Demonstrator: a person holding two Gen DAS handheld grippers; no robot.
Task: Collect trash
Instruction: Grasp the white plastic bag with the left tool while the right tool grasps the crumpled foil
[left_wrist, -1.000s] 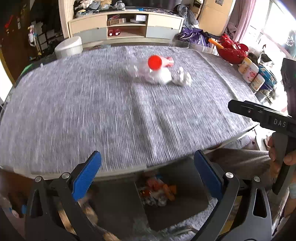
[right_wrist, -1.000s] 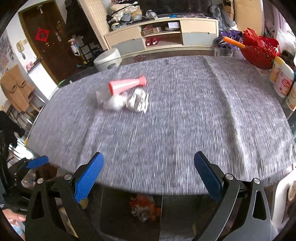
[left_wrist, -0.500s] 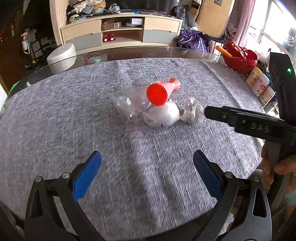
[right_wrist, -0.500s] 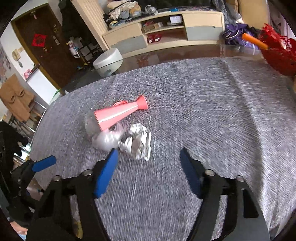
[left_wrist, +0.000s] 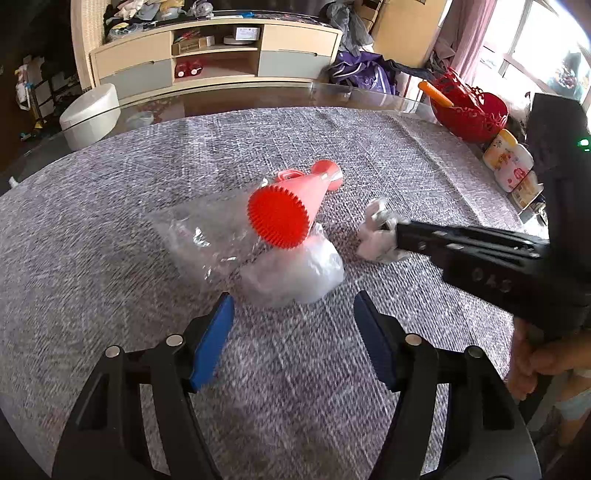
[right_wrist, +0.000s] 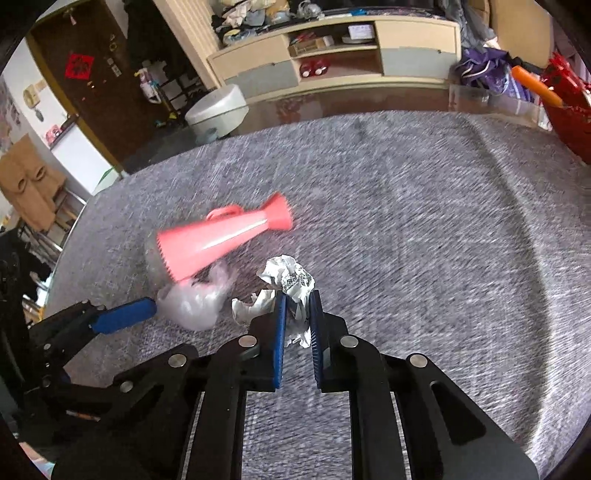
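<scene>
- Three pieces of trash and one toy lay grouped near the middle of the grey woven tablecloth, on a glass-topped table.
- Crumpled white-and-silver paper wad: on the cloth, at the right of the group in the left wrist view; pinched between the blue pads of the right gripper, whose jaws stood nearly together on it.
- Right gripper, seen from the left wrist camera: black fingers reaching in from the right edge, tips at the wad; a hand held its handle.
- Scrunched translucent white plastic bag: on the cloth just beyond the left gripper, touching the clear wrap beside it.
- Left gripper: blue-padded jaws about half apart and closing; the pads flanked the near edge of the bag without pressing on it.
- Clear crinkled plastic wrap: flat on the cloth, left of the bag, partly under the horn.
- Pink plastic toy horn with a toothed red mouth: lying on its side, wide end resting over the wrap and bag.
- Red openwork plastic basket: at the far right edge of the table, well apart from the group.
- Cream low cabinet with open shelves: against the far wall.
</scene>
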